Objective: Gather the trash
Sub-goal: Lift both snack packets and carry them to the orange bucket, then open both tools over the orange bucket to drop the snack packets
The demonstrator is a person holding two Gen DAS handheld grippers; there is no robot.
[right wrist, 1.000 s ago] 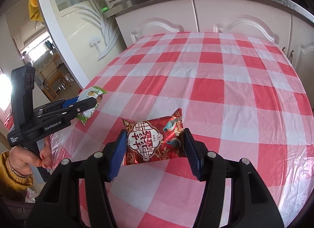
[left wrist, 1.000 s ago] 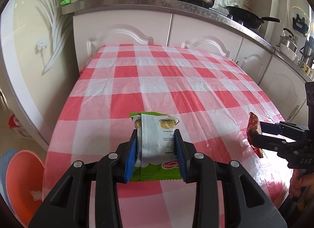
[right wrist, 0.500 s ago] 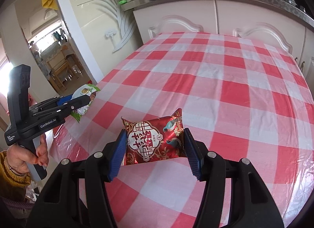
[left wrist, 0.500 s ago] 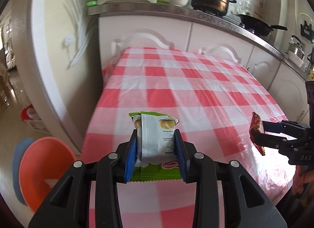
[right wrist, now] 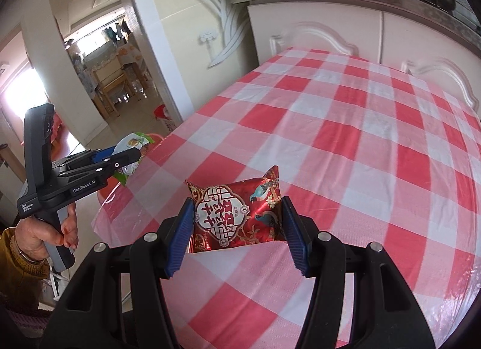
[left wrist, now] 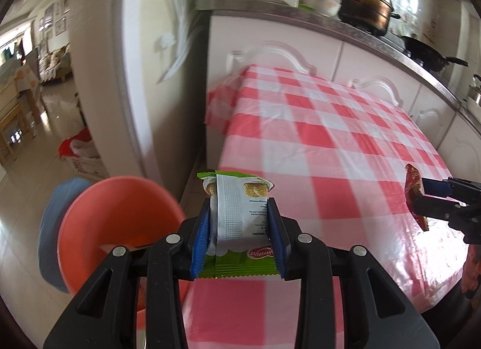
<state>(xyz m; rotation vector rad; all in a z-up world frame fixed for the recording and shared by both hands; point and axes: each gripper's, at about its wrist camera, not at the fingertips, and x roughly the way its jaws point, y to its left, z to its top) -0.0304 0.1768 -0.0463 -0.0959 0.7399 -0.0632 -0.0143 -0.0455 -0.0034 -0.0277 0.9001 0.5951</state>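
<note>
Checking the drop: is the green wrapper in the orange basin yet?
Not yet. The green wrapper sits clamped in the left tongs, beside the orange basin.

Light: daylight is flooding in from the bright doorway at the left.
Glare: the glossy red-and-white checked plastic cloth on the worktop is shining at its near edge.
Blur: white cabinet doors are smearing with motion.
Distortion: fisheye edges are curving and darkening at the corners.
</note>
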